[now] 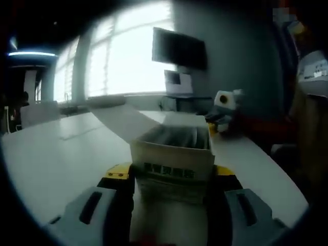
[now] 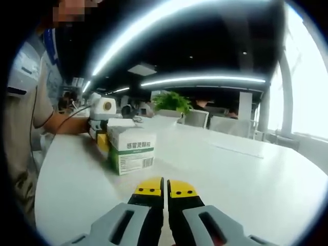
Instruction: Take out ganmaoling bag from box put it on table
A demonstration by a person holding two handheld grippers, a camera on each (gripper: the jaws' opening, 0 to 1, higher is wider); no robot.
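An open-plan office: white desks (image 2: 246,169), chairs (image 2: 196,118), wall monitor (image 1: 179,48), ceiling strip lights (image 2: 202,80).

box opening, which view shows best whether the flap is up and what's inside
The left gripper view: the box sits close between the left gripper jaws, flap raised, interior visible but dim. The right gripper view shows the box from outside, farther off, its opening facing away.

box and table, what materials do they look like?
Box: looks like thin printed cardboard, matte white and green, with creased flaps standing open in the left gripper view. Table: smooth white top with a soft sheen, likely laminate, though the look leaves that open.
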